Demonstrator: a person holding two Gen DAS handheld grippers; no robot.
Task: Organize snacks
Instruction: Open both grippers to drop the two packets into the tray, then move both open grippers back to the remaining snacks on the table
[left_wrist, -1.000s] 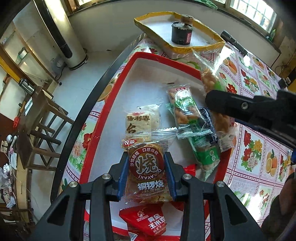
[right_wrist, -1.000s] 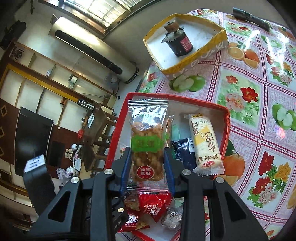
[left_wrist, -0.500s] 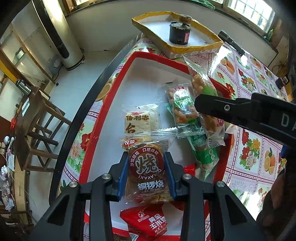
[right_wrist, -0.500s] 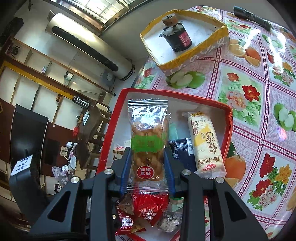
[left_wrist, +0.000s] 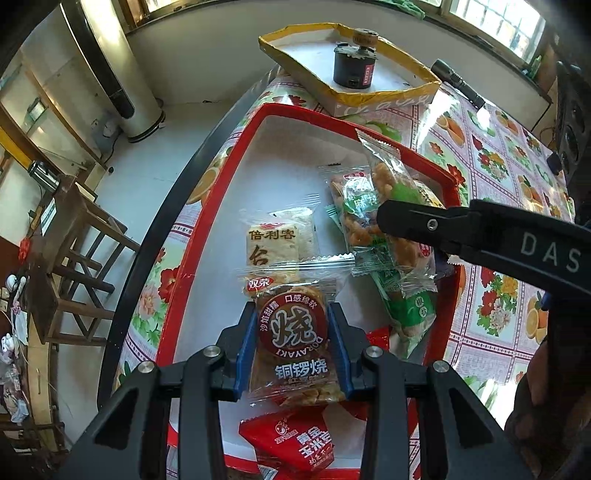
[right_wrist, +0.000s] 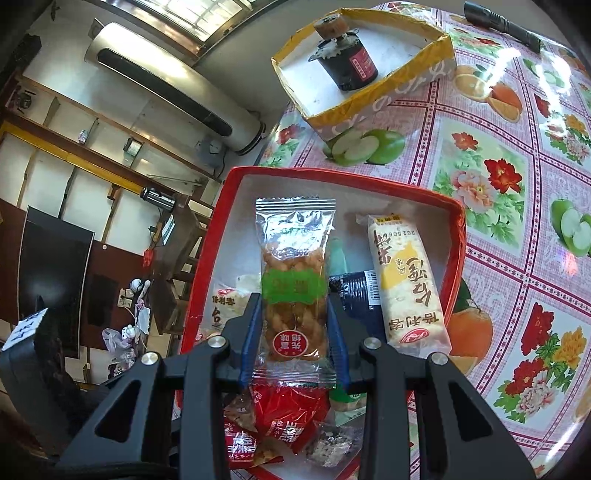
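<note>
My left gripper (left_wrist: 291, 343) is shut on a dorayaki pack (left_wrist: 295, 350) with a brown round label, held above the red tray (left_wrist: 207, 229). My right gripper (right_wrist: 291, 332) is shut on a clear twisted-dough snack pack (right_wrist: 293, 288) with a green band, held over the same tray (right_wrist: 452, 258). The right gripper's arm (left_wrist: 480, 236) crosses the left wrist view from the right, with its snack (left_wrist: 391, 188) over other packs. In the tray lie a pale cracker pack (left_wrist: 277, 240), green packs (left_wrist: 406, 310), a yellow-white bar (right_wrist: 404, 284) and red packs (left_wrist: 295, 439).
A yellow-rimmed box (right_wrist: 369, 74) with a dark cylindrical motor (right_wrist: 347, 66) stands beyond the tray on the flowered tablecloth (right_wrist: 517, 184). A black flashlight (right_wrist: 502, 24) lies at the far right. The table edge and floor with a wooden stool (left_wrist: 74, 266) are to the left.
The right gripper with its dough snack has moved further over the tray and lower. The left gripper holds the dorayaki pack in much the same place.
</note>
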